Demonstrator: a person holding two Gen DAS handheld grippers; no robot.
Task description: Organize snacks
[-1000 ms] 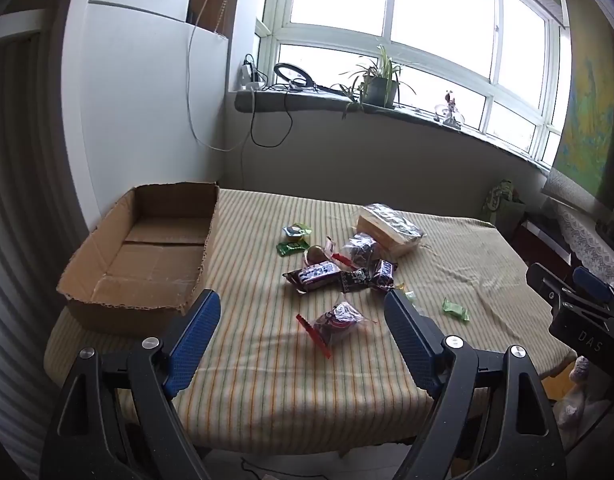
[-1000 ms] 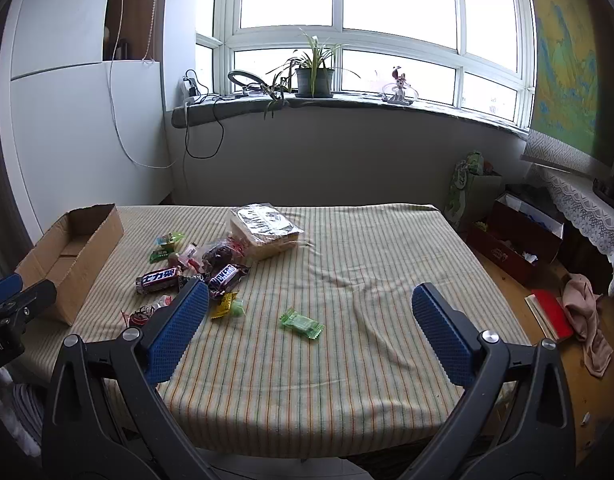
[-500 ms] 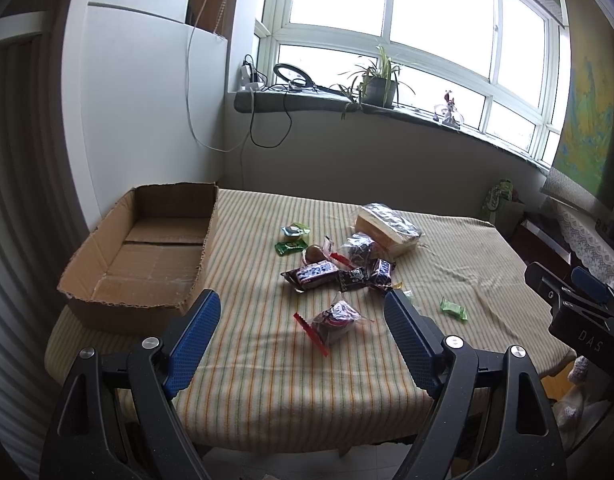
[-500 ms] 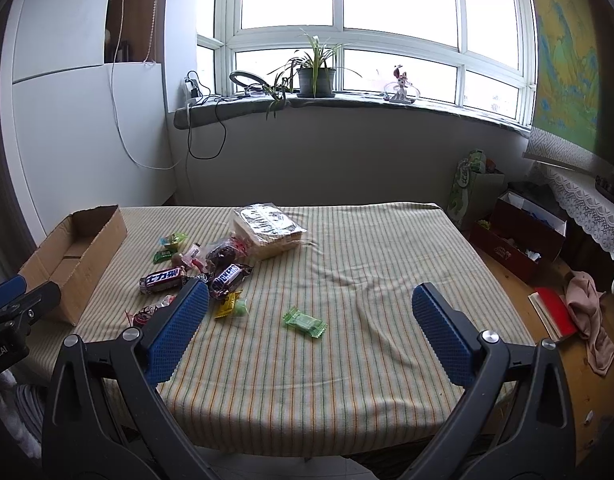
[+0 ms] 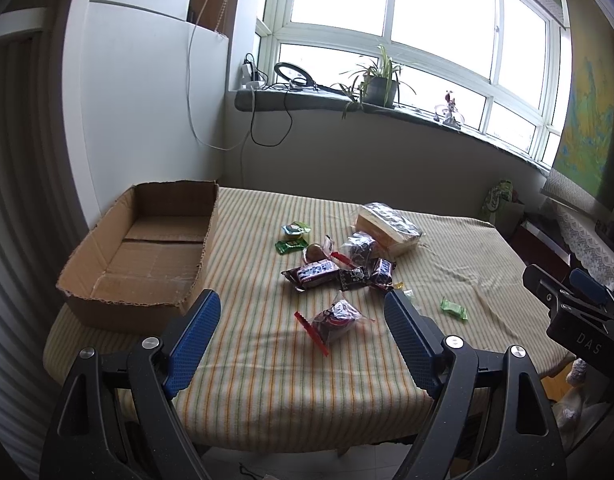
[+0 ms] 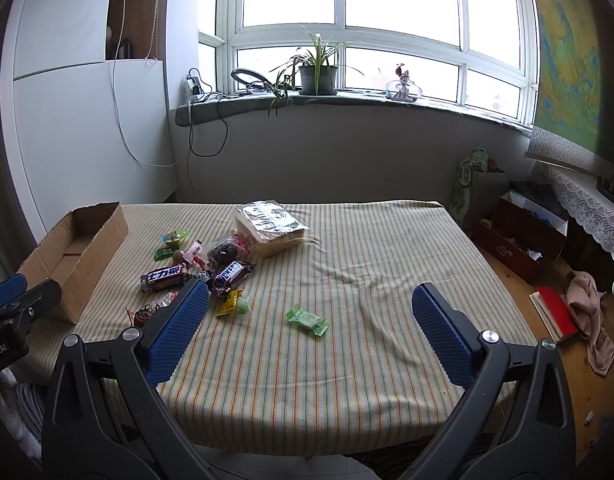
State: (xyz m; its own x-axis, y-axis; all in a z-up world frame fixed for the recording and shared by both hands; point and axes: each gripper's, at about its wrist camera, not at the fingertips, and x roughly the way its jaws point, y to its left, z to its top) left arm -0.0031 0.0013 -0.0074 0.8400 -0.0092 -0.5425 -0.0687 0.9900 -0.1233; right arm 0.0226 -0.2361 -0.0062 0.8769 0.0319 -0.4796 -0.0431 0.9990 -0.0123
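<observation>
Snacks lie scattered mid-table: a Snickers bar [image 5: 315, 273] [image 6: 165, 276], a second bar [image 6: 229, 273], a clear pack of biscuits [image 5: 387, 229] [image 6: 269, 227], a red-edged bag of dark sweets [image 5: 335, 318], green packets [image 5: 294, 236] and one green candy [image 6: 309, 320] [image 5: 453, 309]. An open cardboard box [image 5: 143, 248] [image 6: 73, 254] with nothing inside sits at the table's left end. My left gripper [image 5: 301, 334] is open, hovering before the front edge near the red-edged bag. My right gripper [image 6: 309, 332] is open too, above the front edge near the green candy.
The table carries a striped cloth [image 6: 367, 264]. A wall with a windowsill, cables and a potted plant [image 6: 317, 76] stands behind it. Boxes, a red book and cloth lie on the floor at right [image 6: 555, 280]. A white cabinet [image 5: 139, 112] stands behind the box.
Both grippers have drifted back slightly from the table; the snacks look a little smaller. Nothing was grasped, and both stay open.
</observation>
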